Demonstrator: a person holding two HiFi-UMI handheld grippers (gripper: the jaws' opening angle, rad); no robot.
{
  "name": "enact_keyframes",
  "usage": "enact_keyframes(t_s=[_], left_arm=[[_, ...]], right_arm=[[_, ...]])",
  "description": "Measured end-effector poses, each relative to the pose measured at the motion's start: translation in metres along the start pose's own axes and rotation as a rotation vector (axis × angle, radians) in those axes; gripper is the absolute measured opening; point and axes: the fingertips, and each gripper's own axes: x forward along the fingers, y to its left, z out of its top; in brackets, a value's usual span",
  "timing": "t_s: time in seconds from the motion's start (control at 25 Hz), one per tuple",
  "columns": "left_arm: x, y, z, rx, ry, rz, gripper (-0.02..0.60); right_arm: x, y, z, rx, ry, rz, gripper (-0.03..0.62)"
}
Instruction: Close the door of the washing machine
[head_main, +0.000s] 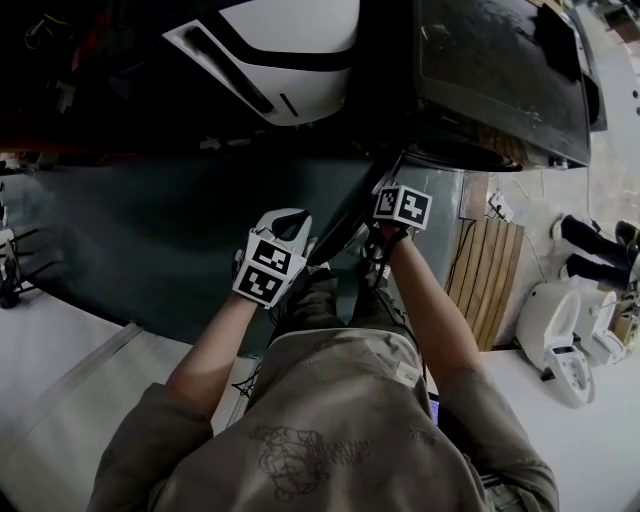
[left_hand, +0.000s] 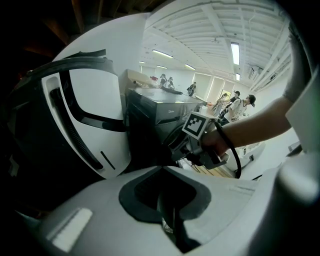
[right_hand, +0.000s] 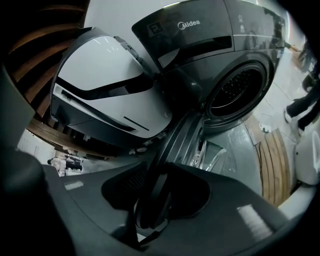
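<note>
In front of the dark washing machine (right_hand: 210, 30), the door (right_hand: 175, 145) hangs swung well out from the round drum opening (right_hand: 235, 92), so the closing has hardly started. All of the swing back and the final press home are left to do. The grasp does look made: in the right gripper view the right gripper (right_hand: 155, 210) has its jaws clenched on the door's dark rim, which runs up between them towards the hinge side. The left gripper (left_hand: 167, 220) sits just beside that rim in the head view, lower along the door. Its jaws are drawn together on a thin dark strip — most likely the same door edge, though its own view is too murky there to be sure. Close on the left of the washing machine stands a large white appliance (right_hand: 105, 75), on the side the door opens towards and clear of the path back to the drum. Nothing shows across the opening or between the door and the front panel. A grey mat (head_main: 150, 240) covers the floor below, with wooden slats (head_main: 490, 280) to the right and white fixtures (head_main: 560, 330) beyond them. The person's own knees are the nearest thing to the door — worth keeping them back as it swings.
</note>
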Motion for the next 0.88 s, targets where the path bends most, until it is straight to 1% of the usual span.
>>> enact_keyframes(t_s=[0.08, 0.28, 0.4, 0.64, 0.88], left_arm=[[0.003, -0.005, 0.002, 0.006, 0.004, -0.010, 0.000], [0.015, -0.021, 0.010, 0.026, 0.011, -0.040, 0.000], [0.024, -0.031, 0.017, 0.043, 0.015, -0.060, 0.000], [0.046, -0.055, 0.035, 0.083, 0.019, -0.095, 0.000], [0.070, -0.084, 0.051, 0.106, 0.023, -0.126, 0.000]], right_arm=[[-0.004, -0.006, -0.003, -0.006, 0.002, -0.003, 0.152], [-0.017, -0.026, -0.010, 0.023, 0.005, -0.004, 0.137], [-0.026, -0.039, -0.013, 0.010, 0.003, -0.014, 0.132], [-0.046, -0.072, -0.015, -0.048, 0.003, -0.046, 0.123], [-0.068, -0.106, -0.006, -0.169, 0.007, -0.098, 0.120]])
